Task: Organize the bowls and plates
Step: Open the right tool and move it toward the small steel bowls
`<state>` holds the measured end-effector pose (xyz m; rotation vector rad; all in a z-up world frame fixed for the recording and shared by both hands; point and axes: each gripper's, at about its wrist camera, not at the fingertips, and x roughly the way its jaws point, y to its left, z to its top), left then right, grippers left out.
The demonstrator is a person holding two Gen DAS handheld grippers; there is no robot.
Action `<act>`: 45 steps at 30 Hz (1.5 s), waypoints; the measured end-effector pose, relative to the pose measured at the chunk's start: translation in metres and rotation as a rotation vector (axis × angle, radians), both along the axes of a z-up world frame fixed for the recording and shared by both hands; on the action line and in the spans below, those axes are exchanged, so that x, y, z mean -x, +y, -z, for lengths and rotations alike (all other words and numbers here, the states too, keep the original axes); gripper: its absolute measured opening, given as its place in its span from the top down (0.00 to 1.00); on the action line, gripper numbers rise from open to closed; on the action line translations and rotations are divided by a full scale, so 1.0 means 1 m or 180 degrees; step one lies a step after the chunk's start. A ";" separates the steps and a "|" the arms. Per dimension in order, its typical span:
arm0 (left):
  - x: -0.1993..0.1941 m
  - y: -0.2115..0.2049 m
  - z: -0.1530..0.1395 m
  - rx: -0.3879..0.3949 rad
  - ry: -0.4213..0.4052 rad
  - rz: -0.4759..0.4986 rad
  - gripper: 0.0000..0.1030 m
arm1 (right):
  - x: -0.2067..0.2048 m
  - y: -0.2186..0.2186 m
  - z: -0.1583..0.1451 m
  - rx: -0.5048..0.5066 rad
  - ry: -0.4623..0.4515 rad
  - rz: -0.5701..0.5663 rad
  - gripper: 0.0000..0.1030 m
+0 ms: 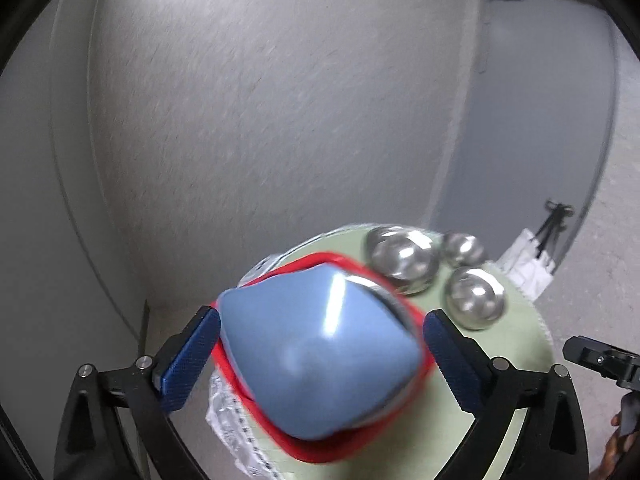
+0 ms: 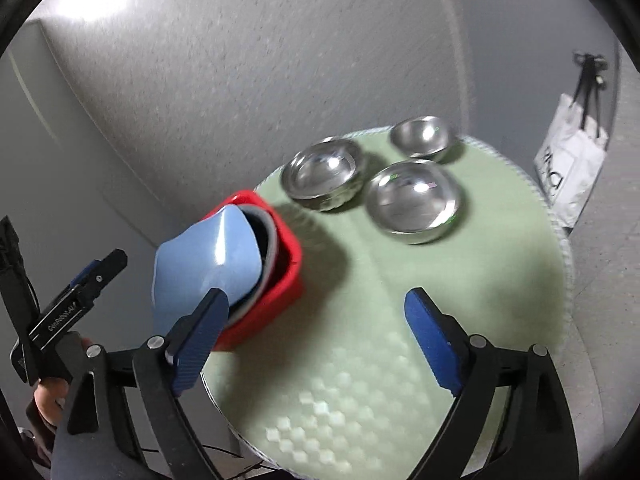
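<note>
Low in the right wrist view, the right gripper [image 2: 316,344] gapes empty over the green tabletop [image 2: 400,320]. At left centre, blue plates [image 2: 208,268] stand on edge in the red bin [image 2: 280,276], likely for compact storage. Three steel bowls [image 2: 416,200] wait unstacked, upper centre. The left gripper [image 1: 320,356] spreads wide, gripping nothing.

Round pale green table [image 2: 460,280], white tote bag [image 2: 568,172] against textured wall [image 2: 280,60], grey door [image 1: 540,120]

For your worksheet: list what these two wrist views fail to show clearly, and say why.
- Red bin contents: blue plate covers them, both views.
- Grey dish behind the plate: only an edge shows.
- Left wrist view: motion blur smears the steel bowls.
- White bag lettering: too small.
</note>
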<state>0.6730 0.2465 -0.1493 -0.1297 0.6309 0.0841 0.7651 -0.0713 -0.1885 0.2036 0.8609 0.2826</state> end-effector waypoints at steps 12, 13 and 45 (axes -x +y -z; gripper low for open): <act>0.110 -0.132 -0.011 0.0077 -0.0001 0.0440 0.01 | 0.126 -0.137 -0.019 -0.0040 -0.0048 0.0296 0.10; 0.114 -0.142 -0.012 0.0080 0.0019 0.0477 0.01 | 0.135 -0.146 -0.021 -0.0014 -0.0060 0.0332 0.10; 0.095 -0.283 -0.024 -0.0063 -0.0070 0.1309 0.01 | 0.220 -0.271 -0.050 0.0044 -0.0413 0.1003 0.10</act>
